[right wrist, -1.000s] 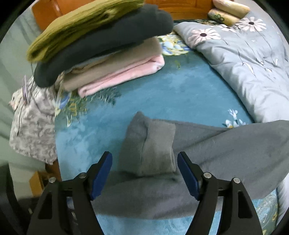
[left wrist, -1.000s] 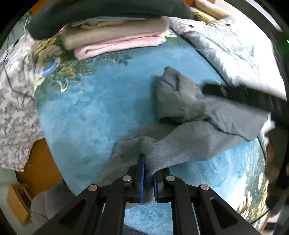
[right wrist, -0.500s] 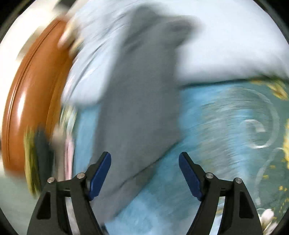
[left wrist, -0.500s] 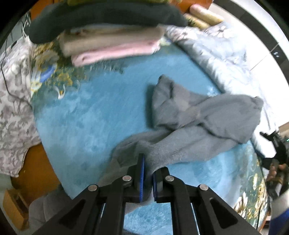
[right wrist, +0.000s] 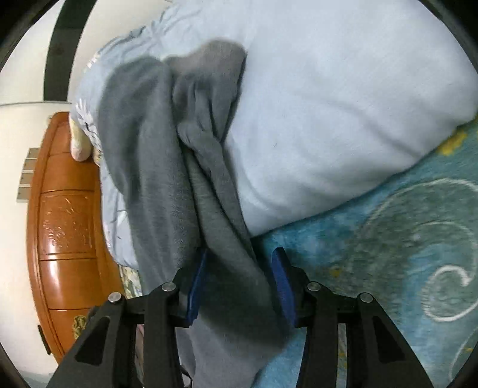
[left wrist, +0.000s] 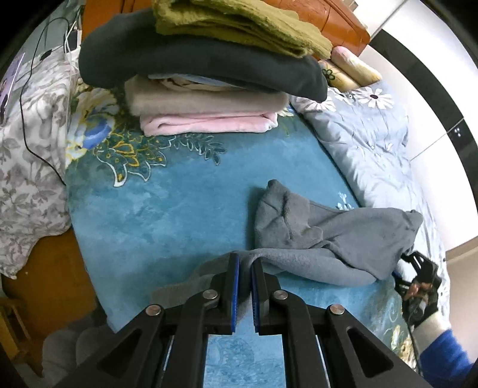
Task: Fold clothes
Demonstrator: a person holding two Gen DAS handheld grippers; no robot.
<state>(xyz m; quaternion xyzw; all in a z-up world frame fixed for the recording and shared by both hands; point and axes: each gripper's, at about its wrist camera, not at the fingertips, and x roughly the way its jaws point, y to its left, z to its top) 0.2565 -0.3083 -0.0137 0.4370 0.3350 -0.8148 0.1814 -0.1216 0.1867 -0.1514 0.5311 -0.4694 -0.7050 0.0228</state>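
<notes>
The grey fleece garment (left wrist: 328,238) lies on a teal blanket (left wrist: 167,215) patterned with yellow and white flowers. The stack behind shows olive (left wrist: 239,24), charcoal (left wrist: 203,65), beige (left wrist: 203,103) and pink (left wrist: 209,124) layers. The quilt (left wrist: 367,137) is pale blue with white daisies. Both grippers have black arms and blue pads (right wrist: 280,283).

Left wrist cam: low over the blue floral plush blanket (left wrist: 167,209), facing the wooden headboard. Right wrist cam: rolled sideways, tight on the crumpled grey fleece garment (right wrist: 167,167). Shared: garment (left wrist: 328,238), blanket, pale-blue quilt (right wrist: 328,104).
</notes>
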